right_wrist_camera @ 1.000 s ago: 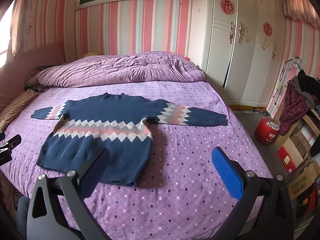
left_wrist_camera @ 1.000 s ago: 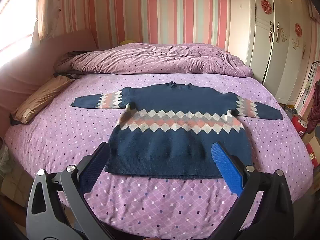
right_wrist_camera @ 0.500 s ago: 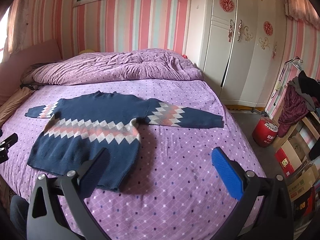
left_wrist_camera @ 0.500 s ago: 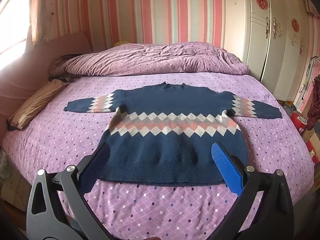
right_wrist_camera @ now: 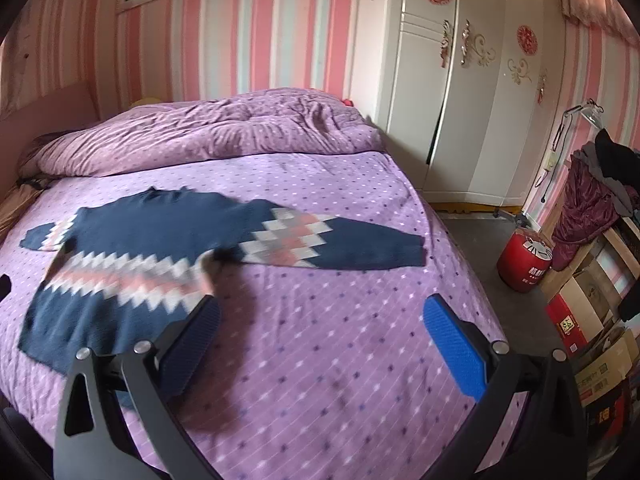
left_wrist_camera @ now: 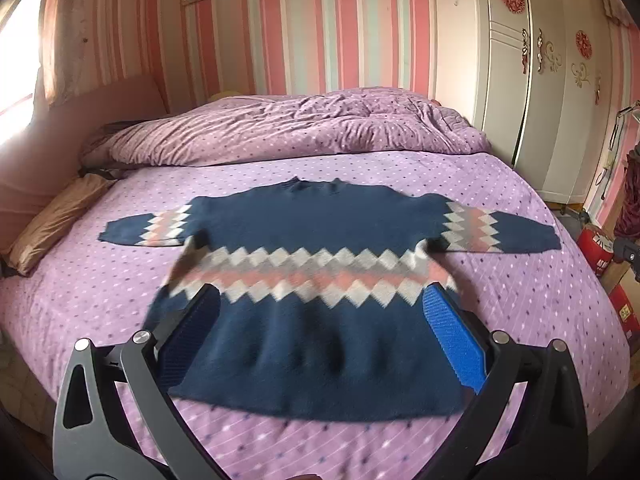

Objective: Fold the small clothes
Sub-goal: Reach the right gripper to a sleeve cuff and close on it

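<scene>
One sweater (left_wrist_camera: 320, 320), small, knitted, navy blue. A band of white, grey and pink diamonds runs across the chest, and a matching band crosses each sleeve. It lies flat and unfolded on the purple dotted bed (left_wrist_camera: 520, 300), front or back up cannot be told. The collar points toward the rumpled duvet (left_wrist_camera: 300, 128) at the head of the bed; the hem lies near the foot edge. Both sleeves are spread straight out to the sides. In the right wrist view the sweater (right_wrist_camera: 160, 232) occupies the left portion of the bed (right_wrist_camera: 340, 340).
</scene>
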A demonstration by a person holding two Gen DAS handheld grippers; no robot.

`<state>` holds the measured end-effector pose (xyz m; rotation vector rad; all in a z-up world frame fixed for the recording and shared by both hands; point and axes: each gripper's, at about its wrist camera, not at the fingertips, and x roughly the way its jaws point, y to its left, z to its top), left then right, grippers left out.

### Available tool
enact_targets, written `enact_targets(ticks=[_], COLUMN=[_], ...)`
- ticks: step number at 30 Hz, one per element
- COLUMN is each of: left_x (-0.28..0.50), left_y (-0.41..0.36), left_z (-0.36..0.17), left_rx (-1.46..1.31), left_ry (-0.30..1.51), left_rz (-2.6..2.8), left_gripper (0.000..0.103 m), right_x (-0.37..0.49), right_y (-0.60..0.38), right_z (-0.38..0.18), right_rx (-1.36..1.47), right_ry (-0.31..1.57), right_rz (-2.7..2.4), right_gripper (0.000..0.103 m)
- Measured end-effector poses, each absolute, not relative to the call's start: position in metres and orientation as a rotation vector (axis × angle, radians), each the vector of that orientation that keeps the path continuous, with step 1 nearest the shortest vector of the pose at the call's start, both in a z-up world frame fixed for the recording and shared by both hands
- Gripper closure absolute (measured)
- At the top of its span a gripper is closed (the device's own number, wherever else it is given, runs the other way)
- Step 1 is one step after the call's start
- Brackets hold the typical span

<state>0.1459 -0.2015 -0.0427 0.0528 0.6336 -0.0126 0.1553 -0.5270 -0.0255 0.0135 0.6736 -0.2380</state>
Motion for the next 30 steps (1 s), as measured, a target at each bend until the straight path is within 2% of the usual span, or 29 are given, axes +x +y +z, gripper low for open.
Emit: enact_targets(ticks=[10,17,30], left_x=[0.216,0.261,0.332], left_y=[-0.261,-0.279,-0.291], left_z=[-0.086,-0.117,-0.165], left_rx=[0.037,0.030,0.044], left_ry=[0.662,0.674,0.646], left_rz=[-0.002,0.022,0.050], left_gripper=[0.003,0.003,0.003], right_x=[0.225,0.284,0.356], right_y=[-0.634,-0.696,-0.747], right_z=[-0.082,-0.126,-0.204], right_rx=[0.066,0.201,0.209], right_ry=[0.706,0.694,0.748], right_rz=[-0.285,-0.243,-0.146], right_gripper=[0.001,0.001,0.002])
